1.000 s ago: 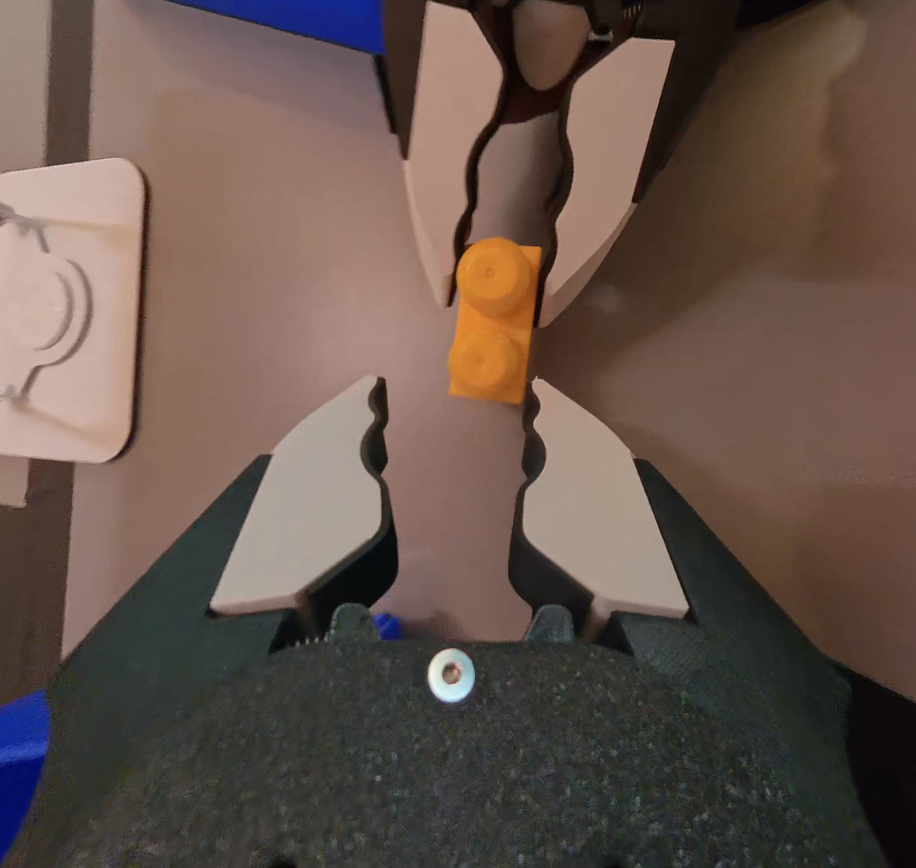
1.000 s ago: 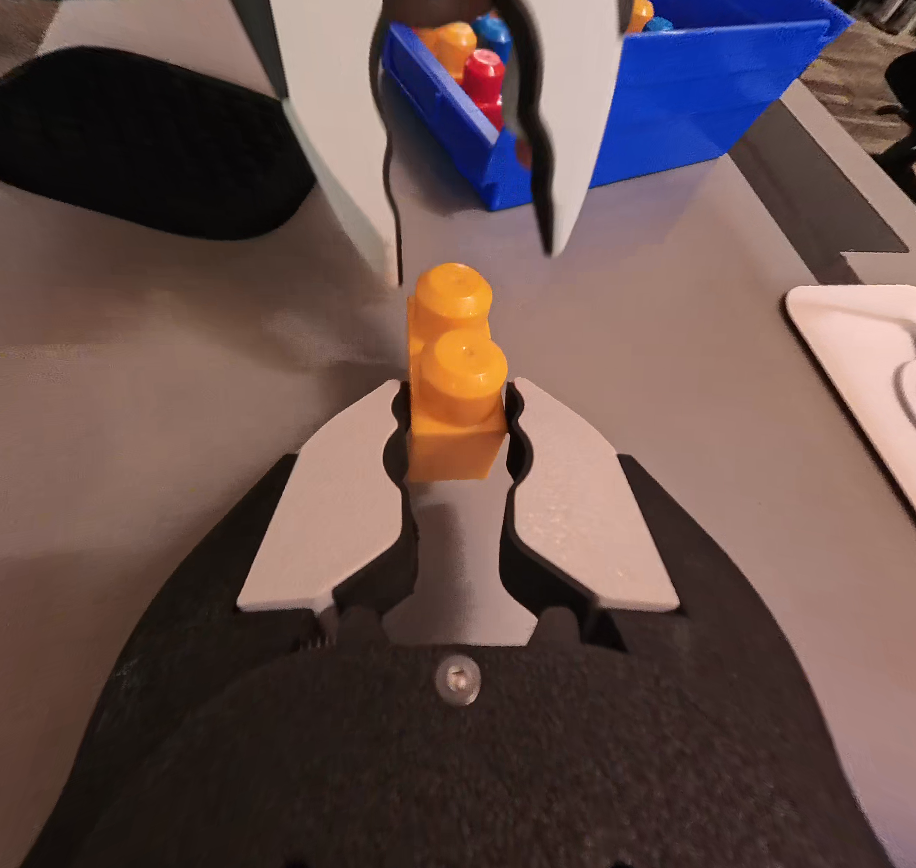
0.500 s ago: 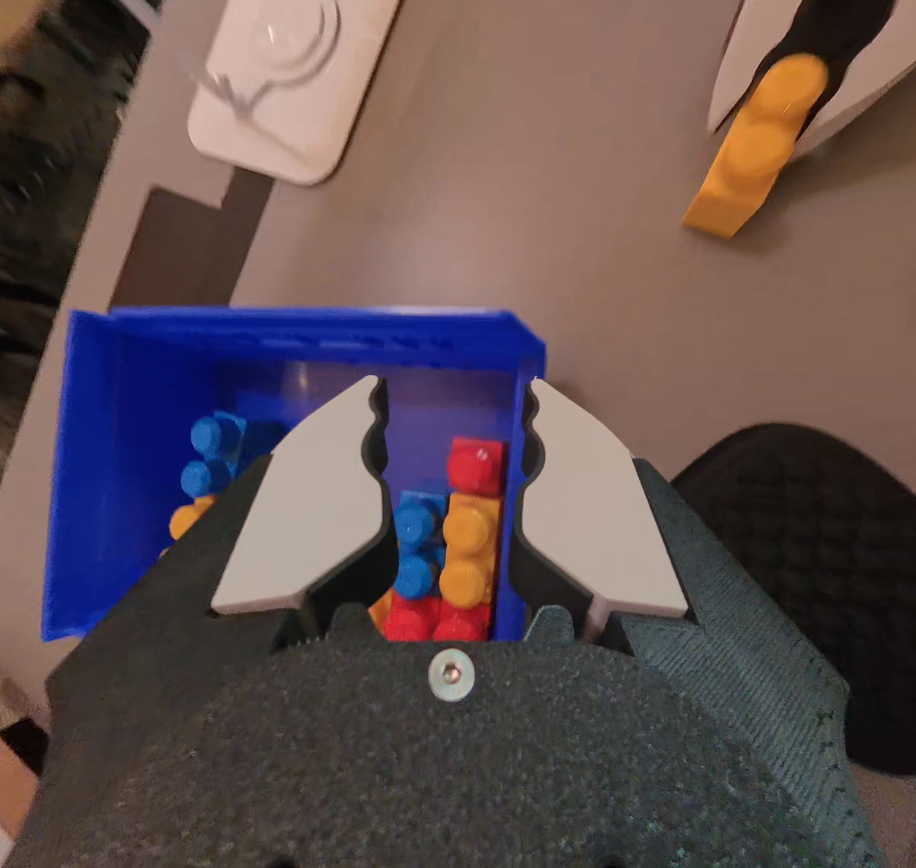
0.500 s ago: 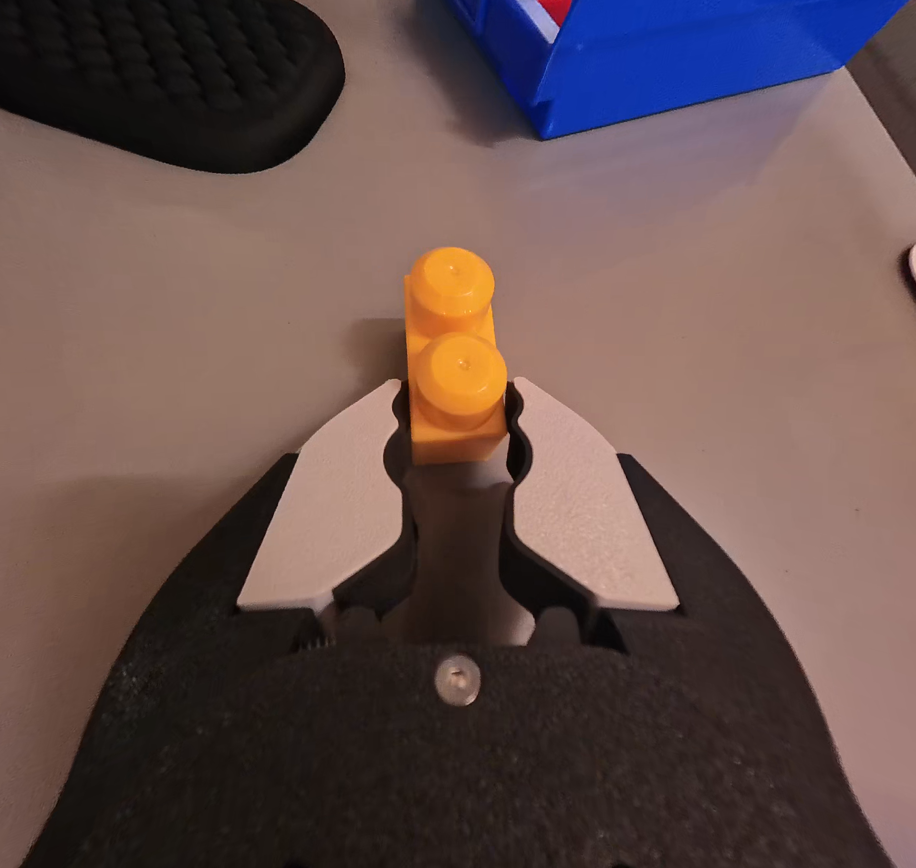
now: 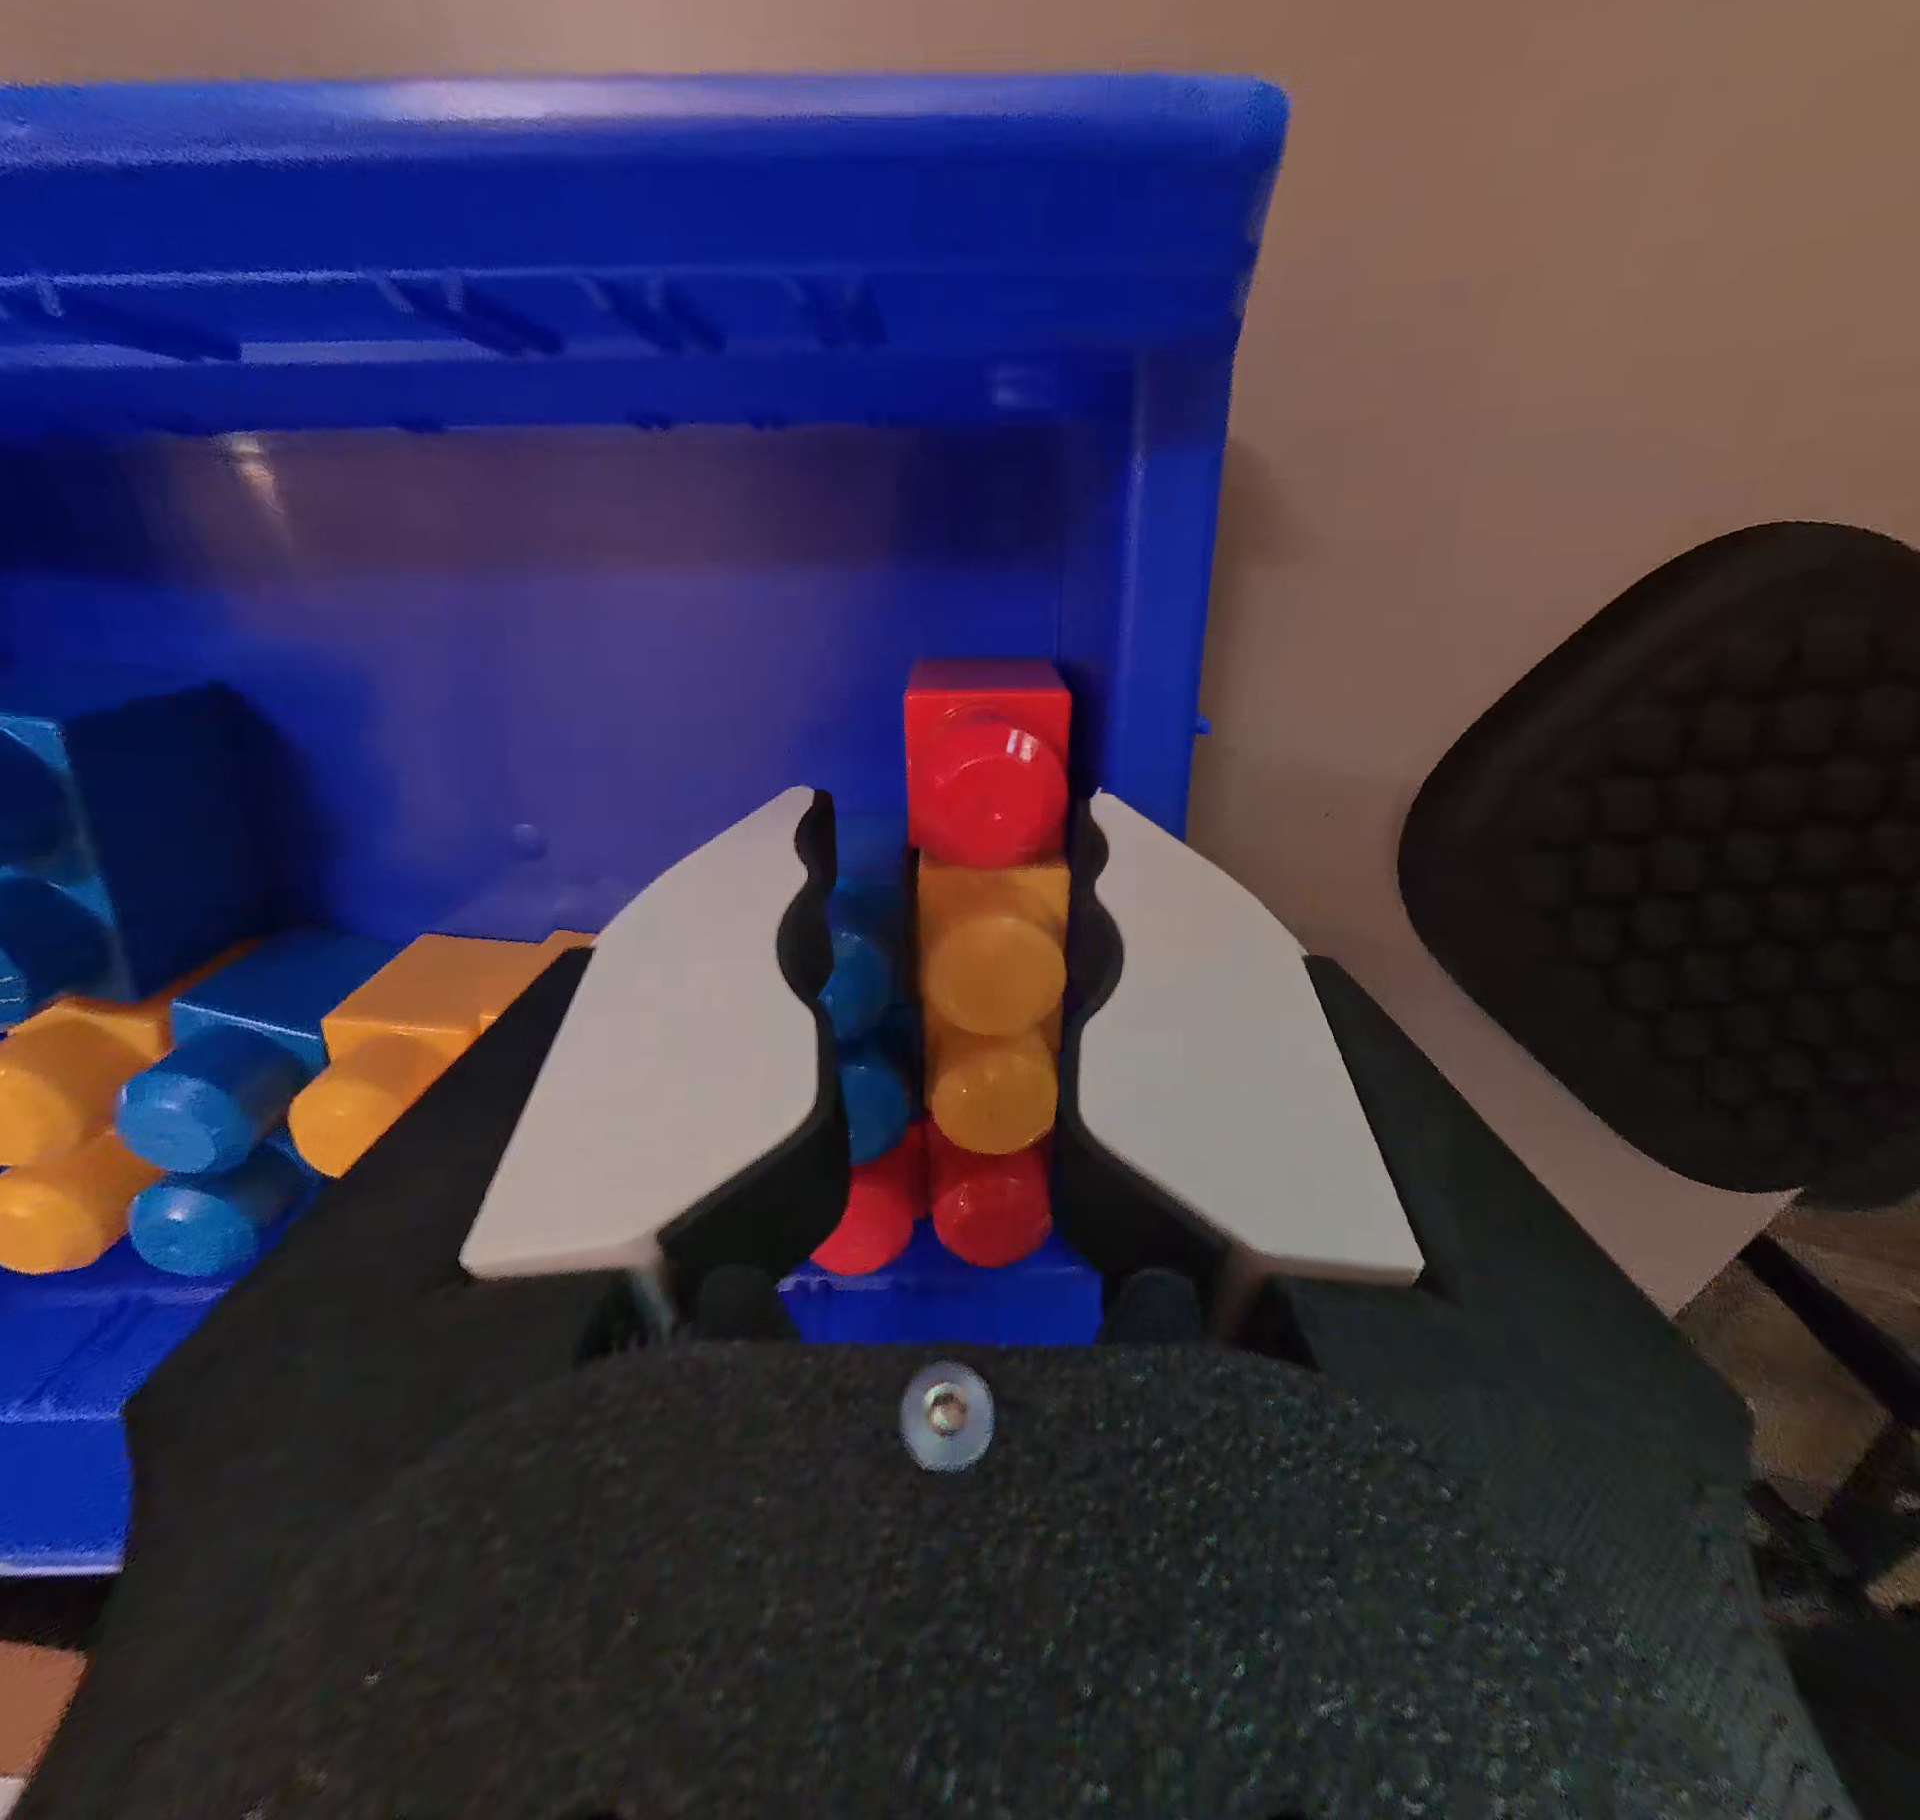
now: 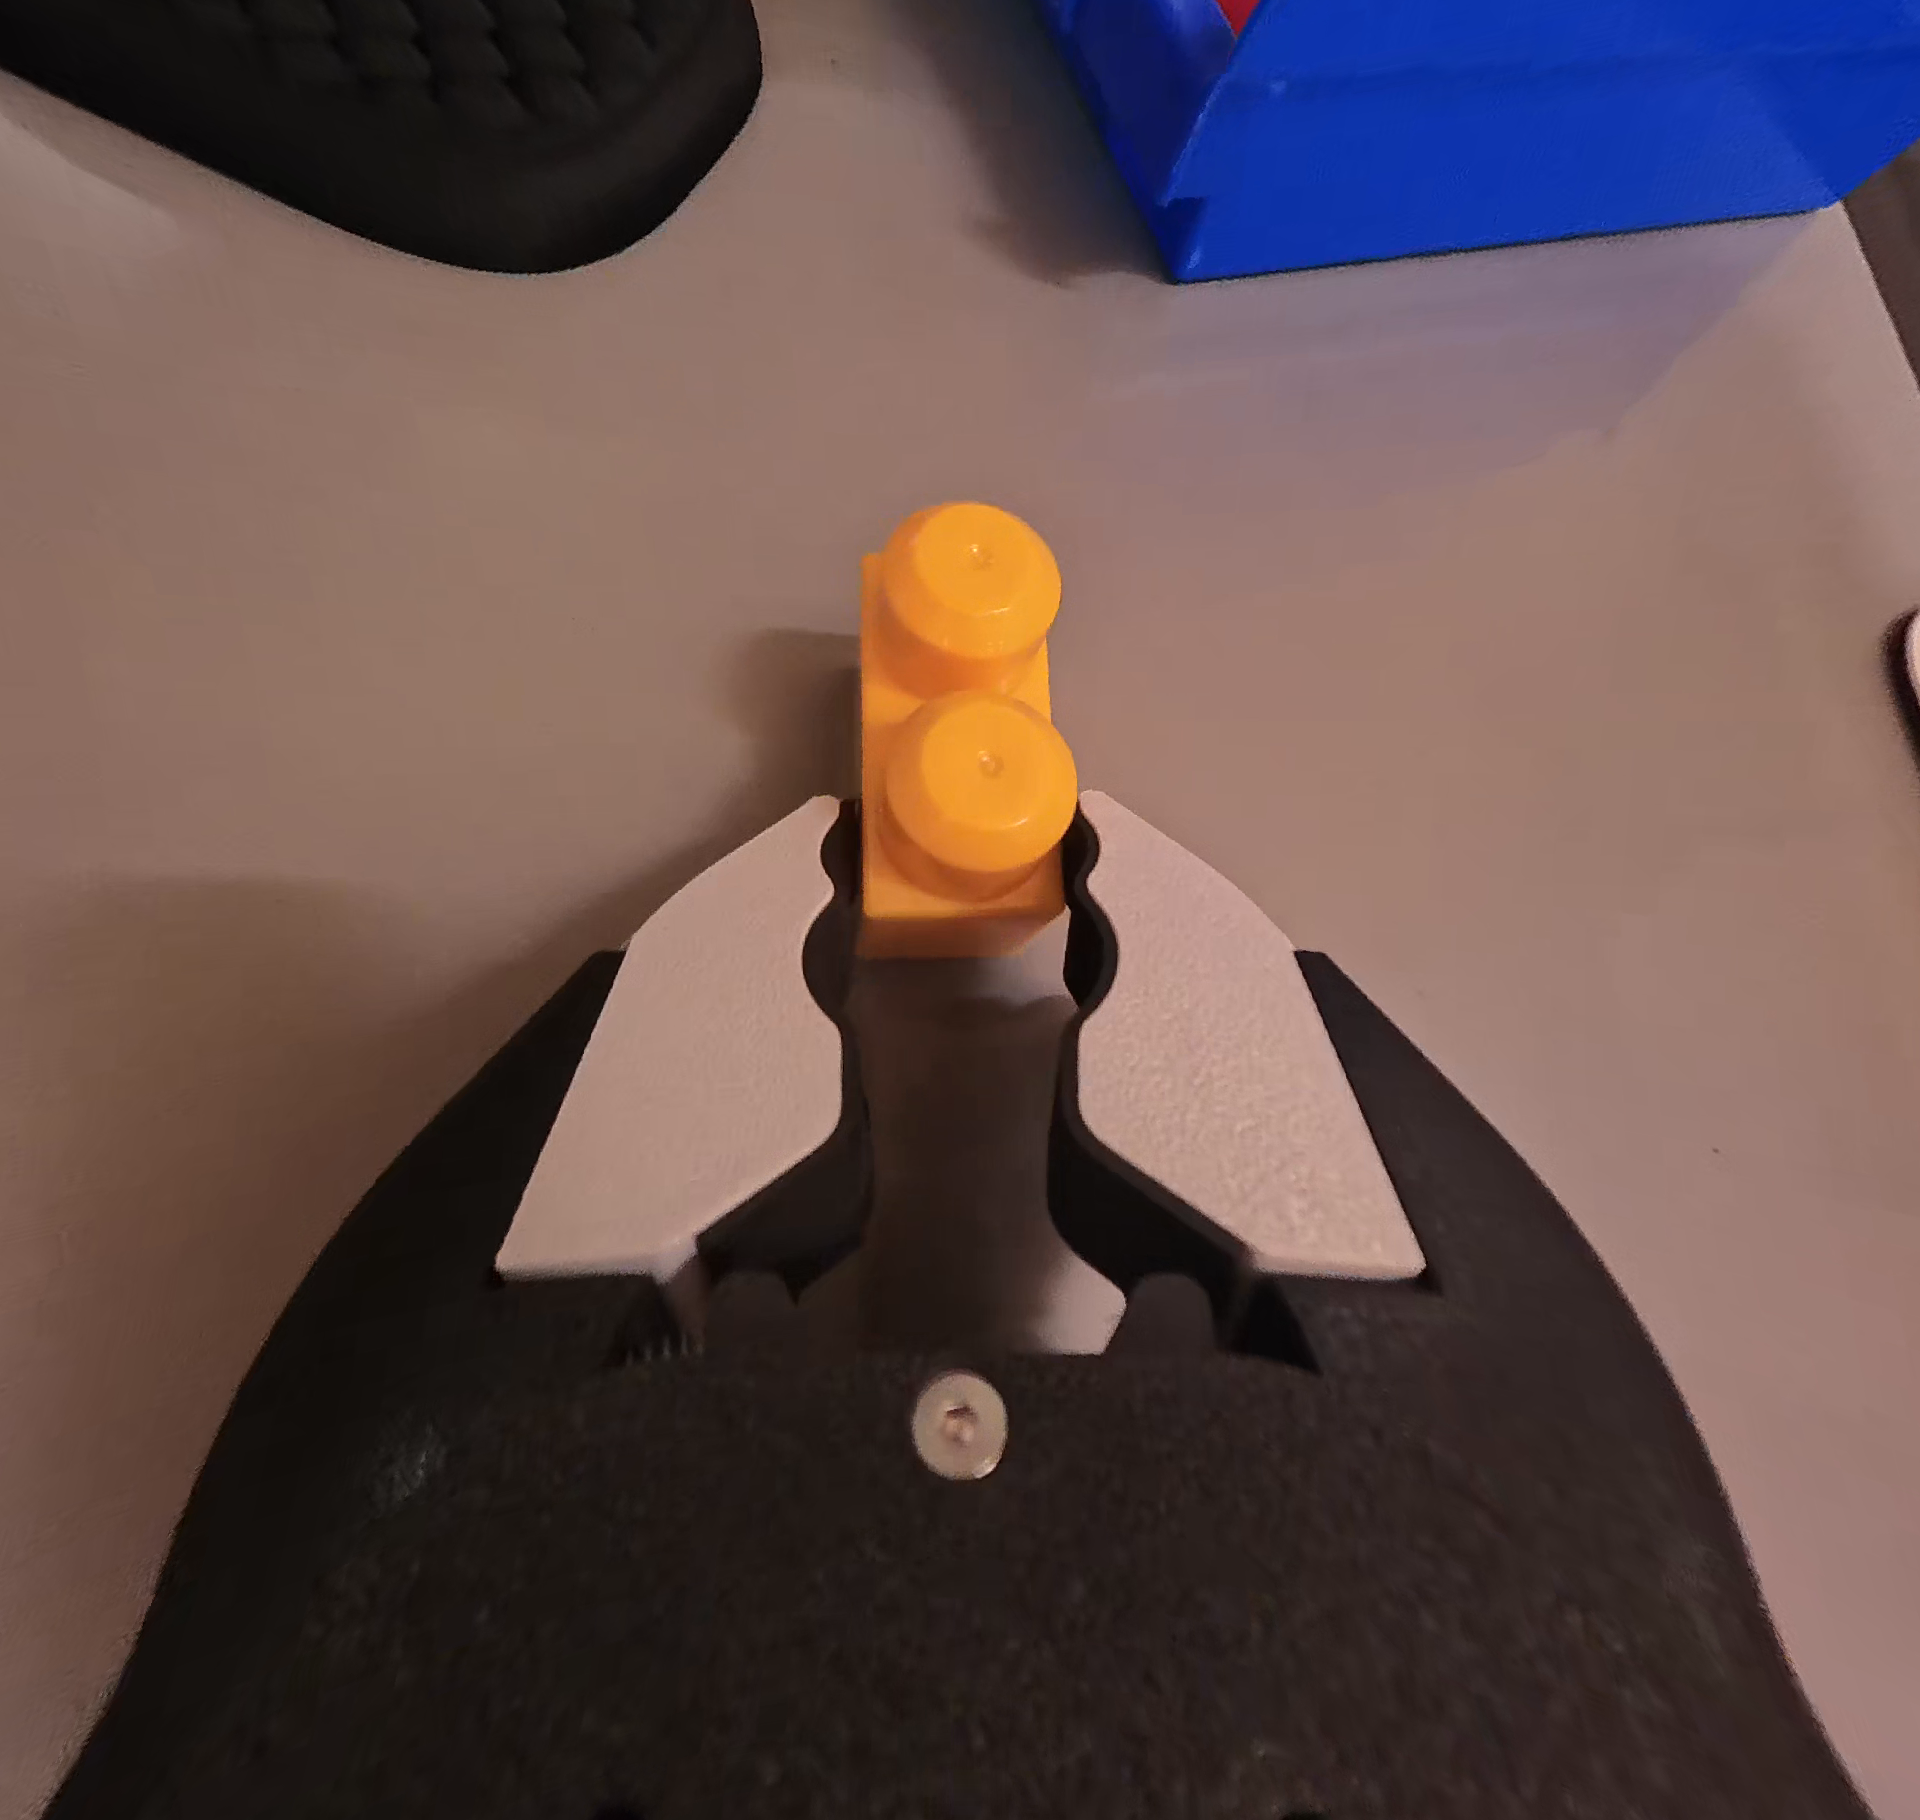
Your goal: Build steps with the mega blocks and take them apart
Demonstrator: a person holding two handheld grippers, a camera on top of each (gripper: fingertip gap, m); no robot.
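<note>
While the right gripper (image 6: 961,825) pins the orange block (image 6: 961,731) upright on the table (image 6: 416,575), the left gripper (image 5: 951,835), jaws apart, reaches into the blue bin (image 5: 623,212) for a second block, probably the red one (image 5: 985,762), which it must close on.

I seem to be at an office or lab desk: a plain grey tabletop (image 6: 1351,523) carries a blue plastic storage bin (image 5: 623,212) of toy blocks (image 5: 992,1001) and a black textured pad (image 6: 364,56); patterned carpet shows past the edge.
</note>
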